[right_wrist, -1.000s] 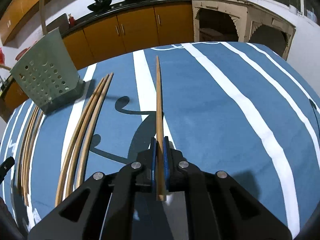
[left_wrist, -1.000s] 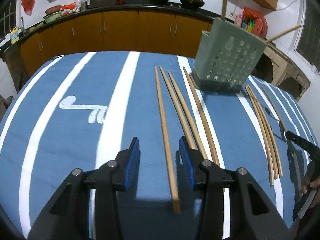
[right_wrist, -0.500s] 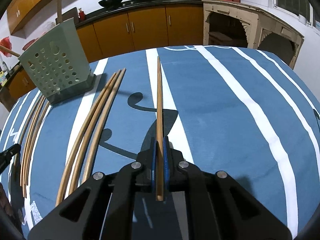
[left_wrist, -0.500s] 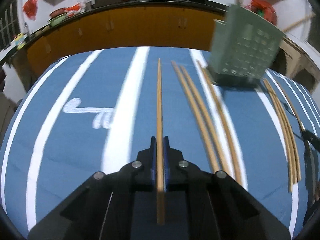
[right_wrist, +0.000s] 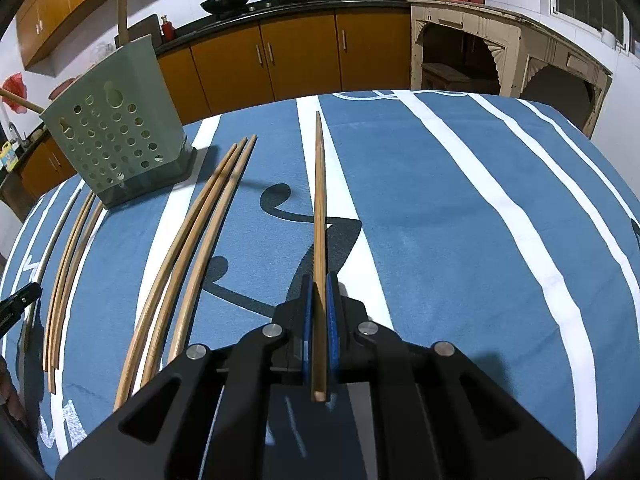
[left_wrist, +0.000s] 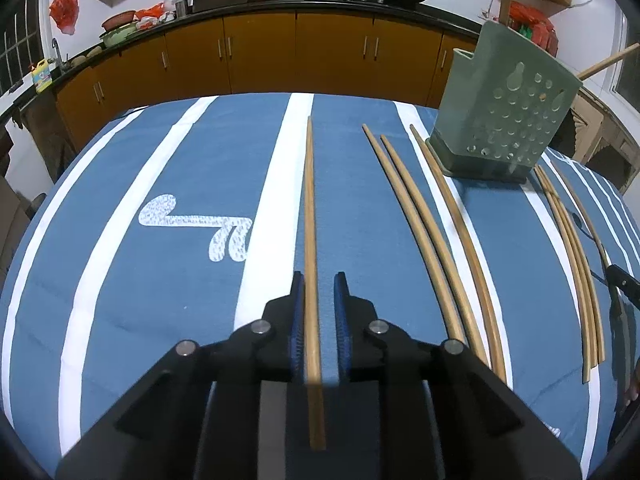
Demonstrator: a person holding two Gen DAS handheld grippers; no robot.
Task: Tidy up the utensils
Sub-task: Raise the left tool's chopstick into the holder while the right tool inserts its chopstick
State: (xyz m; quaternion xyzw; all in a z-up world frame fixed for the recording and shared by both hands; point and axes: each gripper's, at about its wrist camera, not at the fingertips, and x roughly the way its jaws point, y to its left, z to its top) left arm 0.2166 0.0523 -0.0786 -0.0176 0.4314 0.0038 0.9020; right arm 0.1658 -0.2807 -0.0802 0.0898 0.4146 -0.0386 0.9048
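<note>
Left wrist view: left gripper (left_wrist: 320,280) low centre of frame, blue pads a little apart — the jaws have just been opening. One chopstick (left_wrist: 310,216) lies between them, against the left-hand pad with a clear gap to the right-hand one; it runs straight up the frame over the blue striped cloth (left_wrist: 180,168). Whether the pads still pinch it cannot be told.

Three loose chopsticks (left_wrist: 432,240) lie right of centre, side by side. Green perforated holder (left_wrist: 508,120) stands upper right, two sticks poking from its top. A further bundle (left_wrist: 576,264) lies at the far right edge.

Right wrist view: right gripper (right_wrist: 318,280) bottom centre, pads clamped on a second chopstick (right_wrist: 319,200) — raised off the cloth, its shadow below it. The holder sits upper left here, the three loose sticks between it and the gripper.
</note>
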